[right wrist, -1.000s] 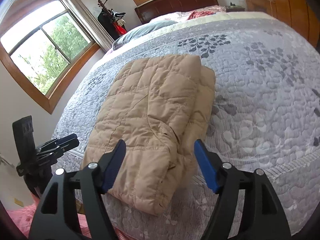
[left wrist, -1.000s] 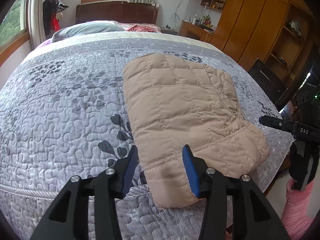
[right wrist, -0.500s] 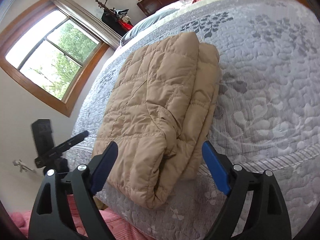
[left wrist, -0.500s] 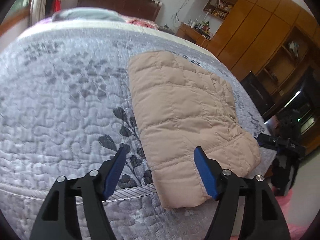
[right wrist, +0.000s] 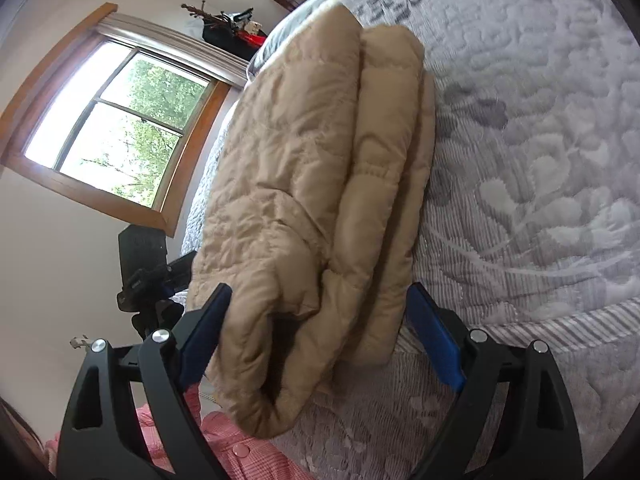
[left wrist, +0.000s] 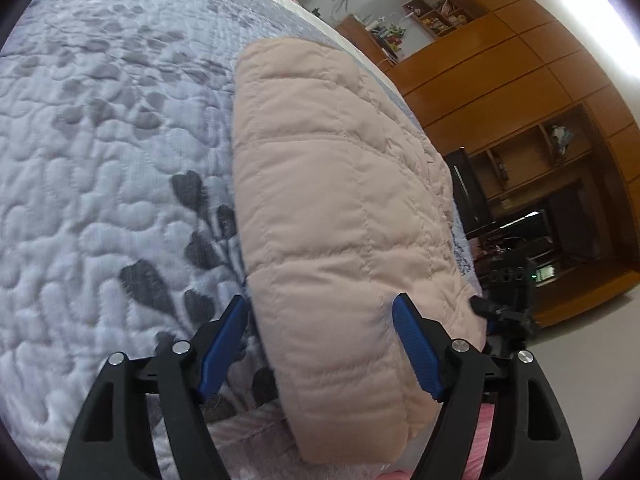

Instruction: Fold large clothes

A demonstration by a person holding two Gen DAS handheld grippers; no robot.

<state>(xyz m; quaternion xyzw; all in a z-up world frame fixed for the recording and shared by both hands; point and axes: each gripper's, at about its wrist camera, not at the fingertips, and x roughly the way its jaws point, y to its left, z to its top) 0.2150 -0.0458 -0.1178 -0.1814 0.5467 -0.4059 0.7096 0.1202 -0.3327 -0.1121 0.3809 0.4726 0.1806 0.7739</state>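
At the bed's (left wrist: 92, 184) near edge, the folded jacket (left wrist: 344, 216) runs lengthwise toward 12 o'clock. Both the left gripper (left wrist: 320, 346) and right gripper (right wrist: 320, 340) have just been opening; their wide jaws straddle its near end, unclamped.

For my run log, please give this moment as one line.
phase: approach | item: folded jacket on bed quilt | left hand-held gripper: open, opening wider, astride near edge | right hand-held gripper: same

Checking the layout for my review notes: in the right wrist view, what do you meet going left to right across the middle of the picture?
Window → folded tan quilted jacket → grey floral bedspread.
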